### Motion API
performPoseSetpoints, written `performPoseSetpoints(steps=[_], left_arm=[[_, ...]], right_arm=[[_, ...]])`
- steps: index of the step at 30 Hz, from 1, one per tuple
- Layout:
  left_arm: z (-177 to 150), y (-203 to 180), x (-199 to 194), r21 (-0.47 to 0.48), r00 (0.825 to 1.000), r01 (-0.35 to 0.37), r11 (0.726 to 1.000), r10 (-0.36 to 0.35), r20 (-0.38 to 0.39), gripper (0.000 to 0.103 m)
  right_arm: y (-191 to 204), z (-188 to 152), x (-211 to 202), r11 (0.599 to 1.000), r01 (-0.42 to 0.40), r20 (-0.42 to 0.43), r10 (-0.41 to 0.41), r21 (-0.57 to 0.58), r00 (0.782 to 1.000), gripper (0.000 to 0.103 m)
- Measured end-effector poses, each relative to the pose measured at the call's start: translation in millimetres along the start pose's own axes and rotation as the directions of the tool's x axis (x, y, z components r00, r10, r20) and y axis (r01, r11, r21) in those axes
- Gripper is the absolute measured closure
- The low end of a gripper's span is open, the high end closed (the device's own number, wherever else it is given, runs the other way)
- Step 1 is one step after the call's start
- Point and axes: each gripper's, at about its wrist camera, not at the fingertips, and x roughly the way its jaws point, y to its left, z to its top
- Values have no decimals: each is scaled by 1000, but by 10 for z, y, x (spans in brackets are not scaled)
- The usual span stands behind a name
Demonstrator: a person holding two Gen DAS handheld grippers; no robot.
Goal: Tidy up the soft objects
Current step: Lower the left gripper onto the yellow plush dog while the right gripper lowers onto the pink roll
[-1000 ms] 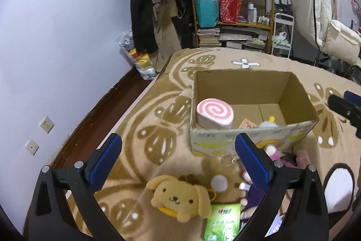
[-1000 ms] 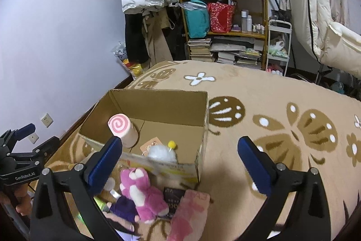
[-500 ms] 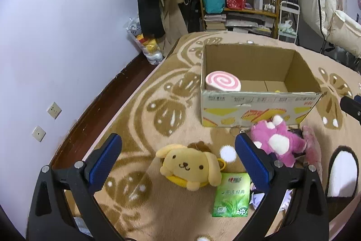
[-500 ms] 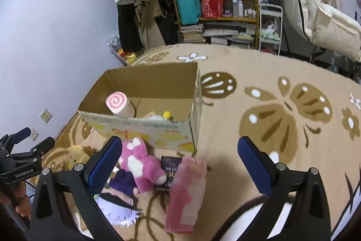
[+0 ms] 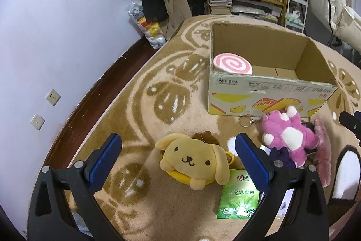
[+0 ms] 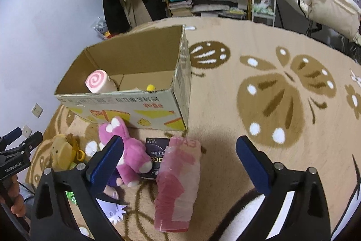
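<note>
Directly between the left tongs [image 5: 178, 155]: yellow dog plush [image 5: 194, 160].

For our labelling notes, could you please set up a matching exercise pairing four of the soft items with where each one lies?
Things:
1. swirl roll
2. yellow dog
3. pink plush
4. green packet

Places:
A. on the rug, just in front of the box
B. inside the box, at its left corner
C. between the open left gripper fingers
D. on the rug, right of the dog

Pairs: 1-B, 2-C, 3-A, 4-D
</note>
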Motion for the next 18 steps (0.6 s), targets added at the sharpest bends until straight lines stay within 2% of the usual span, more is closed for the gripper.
performPoseSetpoints(steps=[14, 18], left_arm=[[-12, -191, 402, 68, 993, -3, 998, 11, -116, 3], [-41, -225, 520, 90, 987, -23, 996, 37, -154, 3]], right_arm=[[-65, -25, 404, 999, 5, -120, -1, 34, 993, 0], [-98, -47, 499, 999, 7, -154, 0, 46, 988, 8]])
